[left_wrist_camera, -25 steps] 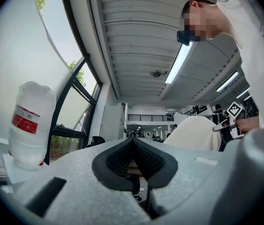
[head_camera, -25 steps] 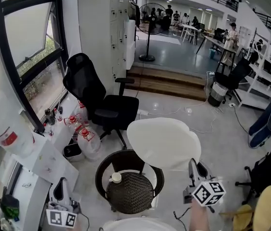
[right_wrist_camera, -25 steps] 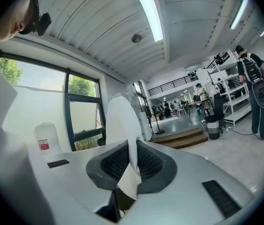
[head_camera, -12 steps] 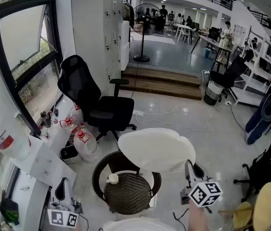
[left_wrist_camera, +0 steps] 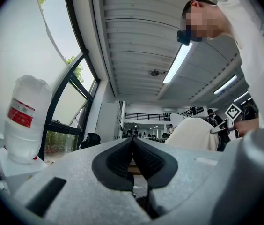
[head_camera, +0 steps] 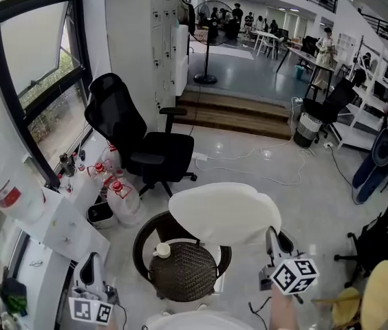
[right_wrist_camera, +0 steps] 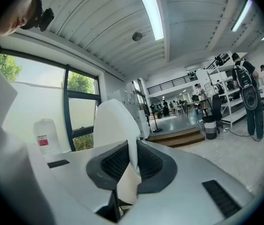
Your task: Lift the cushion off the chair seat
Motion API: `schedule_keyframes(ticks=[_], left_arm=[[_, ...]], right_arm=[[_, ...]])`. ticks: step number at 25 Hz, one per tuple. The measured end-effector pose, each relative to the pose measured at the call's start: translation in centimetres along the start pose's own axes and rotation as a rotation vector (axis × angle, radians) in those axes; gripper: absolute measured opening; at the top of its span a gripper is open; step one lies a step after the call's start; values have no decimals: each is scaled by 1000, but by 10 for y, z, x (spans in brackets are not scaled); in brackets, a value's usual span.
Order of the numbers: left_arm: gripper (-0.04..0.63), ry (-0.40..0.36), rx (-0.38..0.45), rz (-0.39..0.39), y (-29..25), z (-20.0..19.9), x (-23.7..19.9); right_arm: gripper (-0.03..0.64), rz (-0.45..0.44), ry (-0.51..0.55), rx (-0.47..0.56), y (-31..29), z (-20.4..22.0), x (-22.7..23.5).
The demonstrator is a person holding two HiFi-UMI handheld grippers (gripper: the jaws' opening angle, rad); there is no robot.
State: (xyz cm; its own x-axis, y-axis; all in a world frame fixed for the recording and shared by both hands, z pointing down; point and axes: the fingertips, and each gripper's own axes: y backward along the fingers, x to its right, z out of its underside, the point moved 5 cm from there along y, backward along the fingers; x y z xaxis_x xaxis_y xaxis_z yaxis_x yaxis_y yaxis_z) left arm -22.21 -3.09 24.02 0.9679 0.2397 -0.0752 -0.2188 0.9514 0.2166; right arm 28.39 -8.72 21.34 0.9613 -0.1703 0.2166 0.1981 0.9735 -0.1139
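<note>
Barely anything has shifted in the last second: the cushion (head_camera: 214, 212) hangs clear of the wicker chair (head_camera: 184, 275), only a little further left. The right tool (head_camera: 274, 240) is clamped nearly closed on the cushion's thin edge. The left tool (head_camera: 89, 273) sits closed and empty, low beside the chair. Held by one pinch at its rim, the cushion may sag and slip back onto the seat.

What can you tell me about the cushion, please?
The cushion is cream-white, smooth and thin, with a rounded, lobed outline. It hangs broad face up above the dark wicker chair, clear of the seat. The right gripper is shut on its near edge, with the fabric pinched between the pads. No other contact shows.
</note>
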Motion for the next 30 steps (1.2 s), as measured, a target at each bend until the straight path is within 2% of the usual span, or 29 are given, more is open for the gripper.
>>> schedule_keyframes(ticks=[11, 30], left_arm=[[15, 2, -16, -12, 17, 3, 3], [15, 30, -6, -8, 27, 9, 23]], right_arm=[[38, 9, 49, -16, 7, 6, -3], [38, 9, 43, -5, 25, 1, 1]])
